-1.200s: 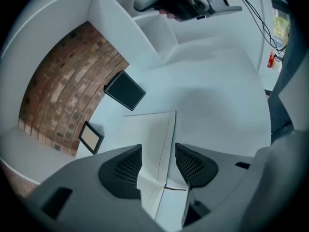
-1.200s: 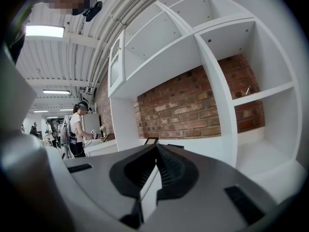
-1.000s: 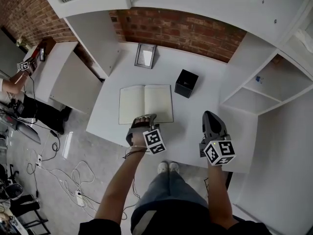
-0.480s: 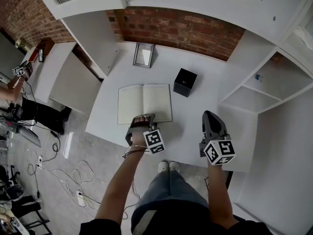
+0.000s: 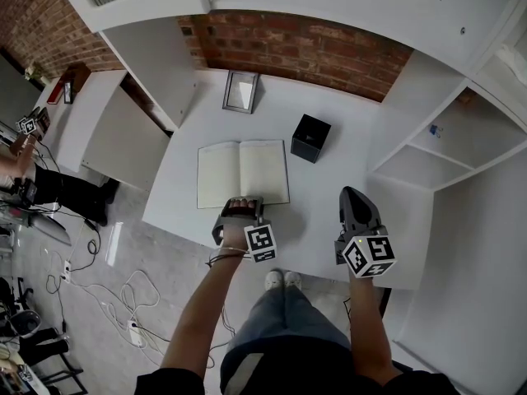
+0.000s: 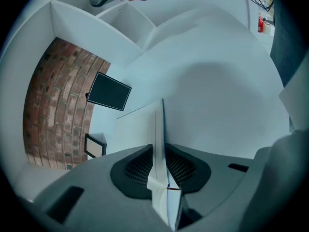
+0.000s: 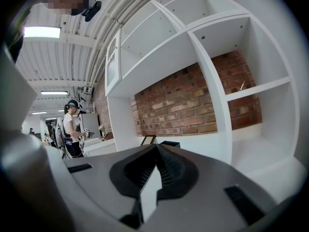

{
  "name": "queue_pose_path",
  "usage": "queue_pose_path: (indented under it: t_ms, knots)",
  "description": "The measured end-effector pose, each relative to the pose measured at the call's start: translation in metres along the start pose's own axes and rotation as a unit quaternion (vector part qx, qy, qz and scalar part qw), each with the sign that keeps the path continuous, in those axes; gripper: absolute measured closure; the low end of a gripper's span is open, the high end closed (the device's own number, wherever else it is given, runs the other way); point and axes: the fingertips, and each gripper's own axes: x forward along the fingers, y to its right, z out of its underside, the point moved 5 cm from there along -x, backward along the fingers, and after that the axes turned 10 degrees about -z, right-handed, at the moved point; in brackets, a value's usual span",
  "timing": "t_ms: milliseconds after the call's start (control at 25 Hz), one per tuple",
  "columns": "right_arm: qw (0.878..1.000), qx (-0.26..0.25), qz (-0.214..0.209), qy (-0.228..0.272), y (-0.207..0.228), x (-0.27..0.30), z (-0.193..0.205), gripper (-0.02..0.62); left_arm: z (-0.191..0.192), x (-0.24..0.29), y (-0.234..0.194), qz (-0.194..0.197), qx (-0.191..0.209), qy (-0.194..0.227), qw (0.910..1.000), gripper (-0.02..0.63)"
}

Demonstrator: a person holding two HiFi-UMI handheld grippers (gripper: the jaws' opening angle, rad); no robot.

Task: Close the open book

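An open book (image 5: 242, 174) with blank cream pages lies flat on the white table (image 5: 329, 208). My left gripper (image 5: 239, 205) is at the book's near edge, close to the spine. In the left gripper view its jaws are closing, and the book's edge (image 6: 159, 129) stands between the pads (image 6: 179, 167), which touch it on both sides. My right gripper (image 5: 354, 197) hovers over the table to the right of the book. It is shut and empty (image 7: 155, 151).
A black box (image 5: 311, 138) stands just beyond the book's right corner. A small picture frame (image 5: 240, 92) leans at the brick wall. White shelving rises on the right and left. A person stands at a far desk (image 7: 72, 129).
The left gripper's jaws have narrowed onto the book's near edge and the hand has rolled slightly. The right gripper has not moved.
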Motion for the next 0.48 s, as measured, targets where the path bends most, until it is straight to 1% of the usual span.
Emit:
queue_pose_path:
  t_ms: [120, 240, 480]
  knots:
    - [1.000, 0.001, 0.000, -0.003, 0.0009, -0.0004, 0.0019, 0.597, -0.0012, 0.0023, 0.0014, 0.000, 0.007, 0.000, 1.0000, 0.542]
    - [1.000, 0.002, 0.000, -0.005, 0.0014, -0.0011, 0.0036, 0.597, -0.0014, 0.0030, 0.0013, 0.002, 0.005, 0.001, 1.0000, 0.551]
    - [1.000, 0.003, -0.001, -0.009, 0.0029, 0.0000, 0.0055, 0.597, 0.0001, 0.0019, 0.0005, -0.002, -0.025, 0.010, 0.9996, 0.560]
